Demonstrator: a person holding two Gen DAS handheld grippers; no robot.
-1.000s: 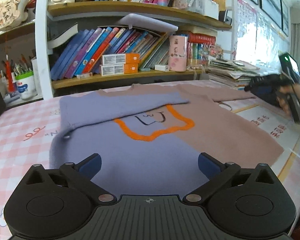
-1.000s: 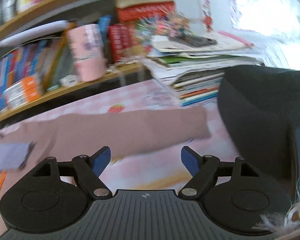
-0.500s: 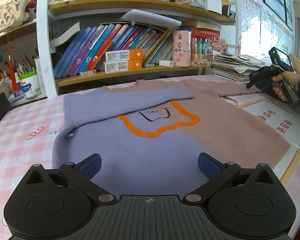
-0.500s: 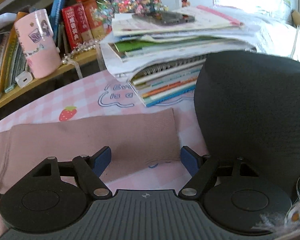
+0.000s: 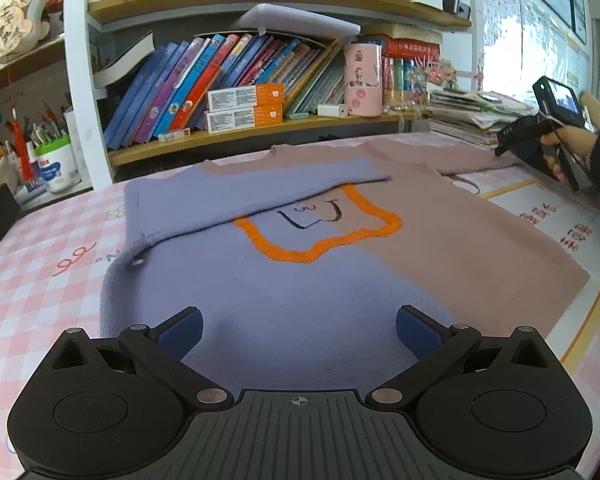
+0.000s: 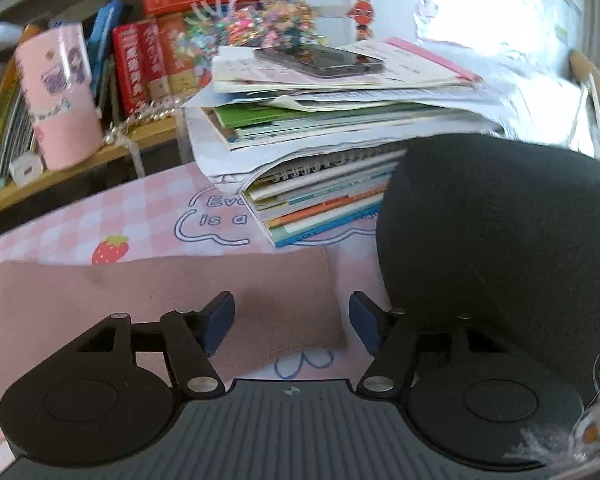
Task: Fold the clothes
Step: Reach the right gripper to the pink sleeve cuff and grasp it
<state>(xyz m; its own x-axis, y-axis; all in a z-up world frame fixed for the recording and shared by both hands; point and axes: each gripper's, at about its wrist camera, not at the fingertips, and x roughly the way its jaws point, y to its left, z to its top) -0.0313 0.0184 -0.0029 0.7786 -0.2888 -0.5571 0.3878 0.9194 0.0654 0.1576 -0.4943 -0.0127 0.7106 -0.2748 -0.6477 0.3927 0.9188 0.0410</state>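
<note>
Since the lilac sleeve's already folded across the sweater [image 5: 284, 292] lying flat on the surface [image 5: 40, 248], we've got the right hand-held gripper [image 6: 292, 322] closing round the pink sleeve cuff [image 6: 300, 304], not pinching yet, while the left hand-held gripper [image 5: 298, 326] hovers open over the hem.

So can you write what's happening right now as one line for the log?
step: folding sweater | blue sleeve: folded across | right hand-held gripper: closing around pink sleeve cuff, not pinched | left hand-held gripper: open above hem
</note>
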